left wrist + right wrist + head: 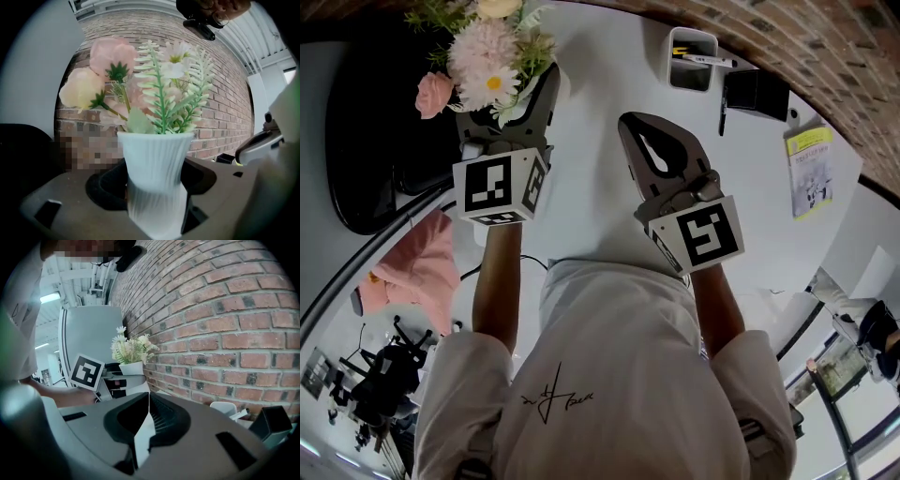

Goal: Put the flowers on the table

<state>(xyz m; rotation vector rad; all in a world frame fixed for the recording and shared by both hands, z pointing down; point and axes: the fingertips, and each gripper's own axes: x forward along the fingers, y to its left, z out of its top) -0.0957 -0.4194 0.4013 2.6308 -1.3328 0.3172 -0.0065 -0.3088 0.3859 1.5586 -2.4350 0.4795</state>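
Note:
A bunch of artificial flowers (487, 56), pink, cream and white with green sprigs, stands in a white ribbed vase (154, 173). My left gripper (520, 117) is shut on that vase and holds it upright above the left part of the white table (600, 187). In the left gripper view the jaws press both sides of the vase, with the flowers (140, 89) above. My right gripper (633, 127) is shut with nothing in it, to the right of the vase. In the right gripper view the flowers (131, 350) and vase (131, 367) show to the left, beyond my right gripper (149, 401).
A white pen holder (692, 58), a black box (757, 92) and a booklet (811, 169) lie at the table's far right. A brick wall (825, 47) runs behind. A black chair (366, 141) and pink cloth (422, 267) are at the left.

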